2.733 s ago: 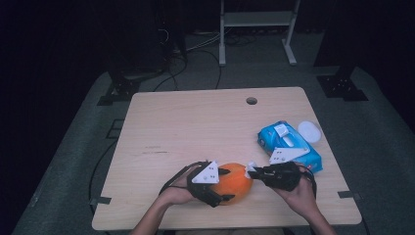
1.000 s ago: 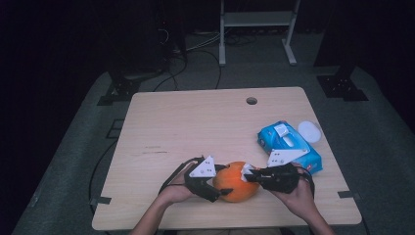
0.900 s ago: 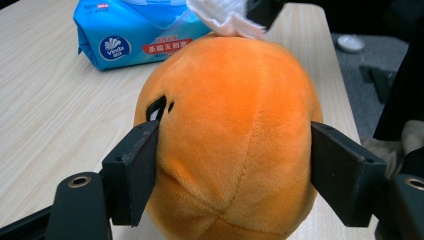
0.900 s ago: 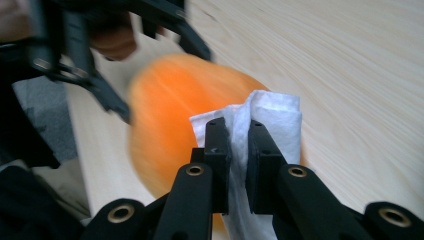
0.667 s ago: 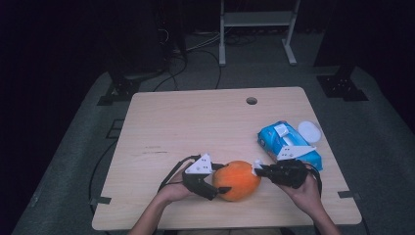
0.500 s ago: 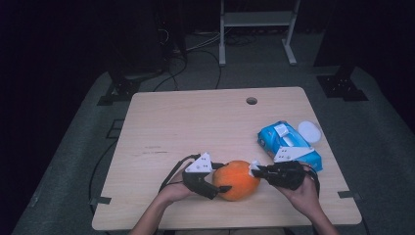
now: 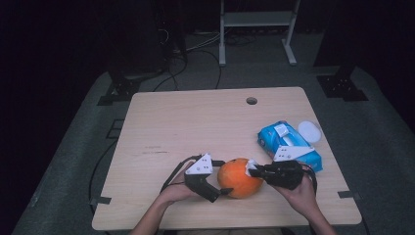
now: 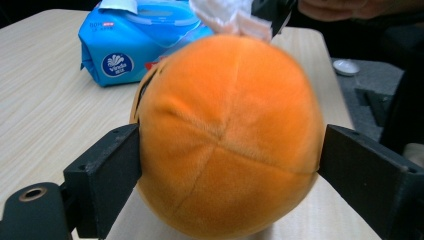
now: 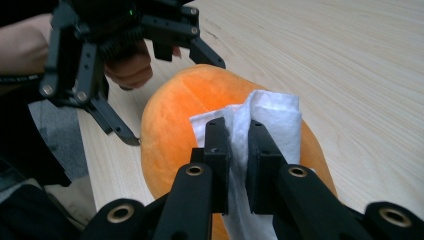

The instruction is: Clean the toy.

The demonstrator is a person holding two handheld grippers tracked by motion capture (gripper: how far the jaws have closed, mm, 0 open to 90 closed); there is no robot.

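Flanking plush orange: wipes pack

Both grippers, left and right, are black with trailing cables, grey three-cornered top plates and brass-ringed screw holes.

On my table a blue wipes pack lay near the right edge, with a white lid just beside it. A round hole sat near the far edge. Cables ran across the floor beyond.
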